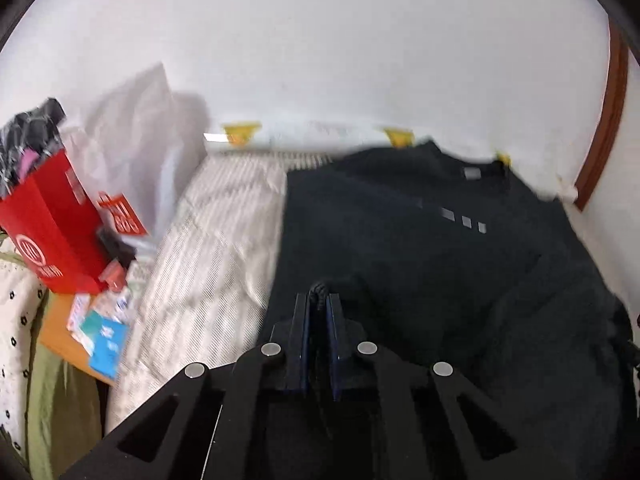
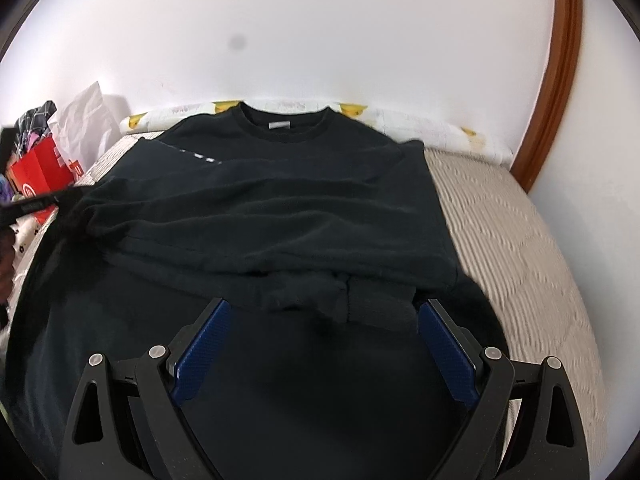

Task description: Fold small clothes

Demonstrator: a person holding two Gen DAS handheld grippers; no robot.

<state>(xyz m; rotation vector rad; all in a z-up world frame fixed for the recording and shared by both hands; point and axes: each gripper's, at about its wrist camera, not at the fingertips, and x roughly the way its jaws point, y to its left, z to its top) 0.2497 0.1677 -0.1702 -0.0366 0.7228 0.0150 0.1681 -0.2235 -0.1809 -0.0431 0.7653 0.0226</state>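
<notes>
A black sweatshirt [image 2: 280,200] lies spread on the bed [image 2: 520,248], its round collar [image 2: 286,126] toward the white wall [image 2: 320,32] at the far side and its lower part toward me. One side is folded in over the middle, so a ridge of doubled cloth runs across the front, and a ribbed cuff [image 2: 380,304] rests near the close edge of that fold. My left tool [image 1: 319,300] is clenched on a small bunch of the black fabric: a pinch of cloth pokes up between the two dark blue pads, which stand pressed almost together. From that view the sweatshirt fills the right half, with three small pale squares [image 1: 464,220] printed across it and a grey label [image 1: 472,173] at the neck. My right tool [image 2: 324,308] is released, its blue pads [image 2: 204,344] set wide apart just above the dark cloth, the cuff lying between them without either pad pressing on it. The bed's cover is cream with a ribbed, quilted pattern, bare to the right of the garment. Off the left side of the bed sits a red paper bag [image 1: 52,232] with white lettering, a white plastic bag [image 1: 136,128] behind it, and some small packets [image 1: 100,328] scattered on an orange surface. A curved brown wooden frame [image 2: 560,72] runs up the wall at the right.
</notes>
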